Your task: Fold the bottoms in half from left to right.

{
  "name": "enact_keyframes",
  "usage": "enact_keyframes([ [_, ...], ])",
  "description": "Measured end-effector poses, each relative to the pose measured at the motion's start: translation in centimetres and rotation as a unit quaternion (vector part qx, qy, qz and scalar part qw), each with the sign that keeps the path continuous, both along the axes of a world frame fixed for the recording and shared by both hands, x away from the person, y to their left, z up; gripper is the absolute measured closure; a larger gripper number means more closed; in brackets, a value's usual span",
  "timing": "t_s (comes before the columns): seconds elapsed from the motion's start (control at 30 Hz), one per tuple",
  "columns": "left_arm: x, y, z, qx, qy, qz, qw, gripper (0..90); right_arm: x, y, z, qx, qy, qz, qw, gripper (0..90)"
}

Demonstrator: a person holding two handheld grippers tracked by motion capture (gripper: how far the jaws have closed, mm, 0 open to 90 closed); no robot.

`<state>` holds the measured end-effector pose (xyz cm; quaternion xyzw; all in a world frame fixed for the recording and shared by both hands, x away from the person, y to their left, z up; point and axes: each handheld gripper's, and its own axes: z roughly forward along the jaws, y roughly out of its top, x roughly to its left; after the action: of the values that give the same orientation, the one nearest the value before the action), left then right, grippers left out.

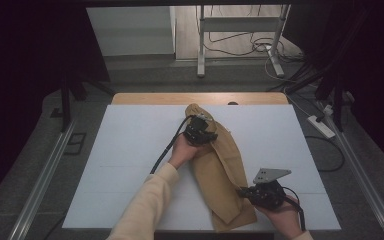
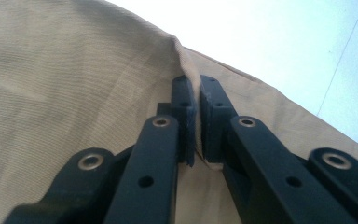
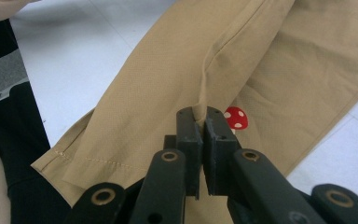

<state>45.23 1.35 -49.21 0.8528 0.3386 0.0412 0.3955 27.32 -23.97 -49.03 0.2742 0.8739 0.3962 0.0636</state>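
Observation:
A tan garment (image 1: 220,170) lies lengthwise on the white table (image 1: 130,150), running from the far middle toward the near right. My left gripper (image 1: 211,135) rests on its far part, shut on a pinched fold of the tan cloth (image 2: 121,70). My right gripper (image 1: 241,191) sits at the near right edge, shut on a raised ridge of the garment (image 3: 205,60). In the right gripper view a hemmed end with stitching (image 3: 93,161) points left, and a red mushroom patch with white dots (image 3: 236,118) shows just beside the jaws.
The table's wooden far edge (image 1: 200,98) borders grey floor. A metal stand (image 1: 240,35) and cables (image 1: 260,47) stand beyond it. A power strip (image 1: 321,126) lies on the floor to the right. Rails (image 1: 45,175) run along both sides.

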Motion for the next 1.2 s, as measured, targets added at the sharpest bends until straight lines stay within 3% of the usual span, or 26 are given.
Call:
enact_keyframes([
  [0.6,0.2,-1.3,-0.1,0.002,0.002,-0.005,1.0,83.4,-0.2,-0.6,-0.2,-0.005,0.002,-0.004,1.0,85.6],
  [0.8,0.0,-1.4,-0.2,0.0,-0.001,-0.006,1.0,73.8,-0.3,-0.9,-0.2,-0.006,0.002,-0.008,0.9999,84.4],
  [0.83,-0.1,-1.4,-0.1,-0.001,-0.005,-0.004,1.0,64.7,-0.3,-0.9,-0.2,-0.006,0.0,-0.008,0.9999,80.1],
  [0.87,-0.2,-1.5,0.0,0.0,-0.01,-0.005,0.9999,52.9,-0.3,-1.0,-0.2,-0.004,-0.007,-0.011,0.9999,70.1],
  [0.93,-0.6,-1.2,0.2,-0.005,-0.014,-0.002,0.9999,39.3,-0.3,-1.0,-0.1,-0.005,-0.018,-0.029,0.9994,54.0],
  [1.07,-1.3,0.1,0.6,-0.024,-0.016,0.007,0.9995,33.1,0.0,-1.2,-0.1,-0.007,-0.03,-0.056,0.9979,41.9],
  [1.2,-2.3,1.7,0.8,-0.02,-0.021,0.003,0.9996,33.2,0.2,-1.1,0.0,-0.01,-0.034,-0.06,0.9976,41.2],
])
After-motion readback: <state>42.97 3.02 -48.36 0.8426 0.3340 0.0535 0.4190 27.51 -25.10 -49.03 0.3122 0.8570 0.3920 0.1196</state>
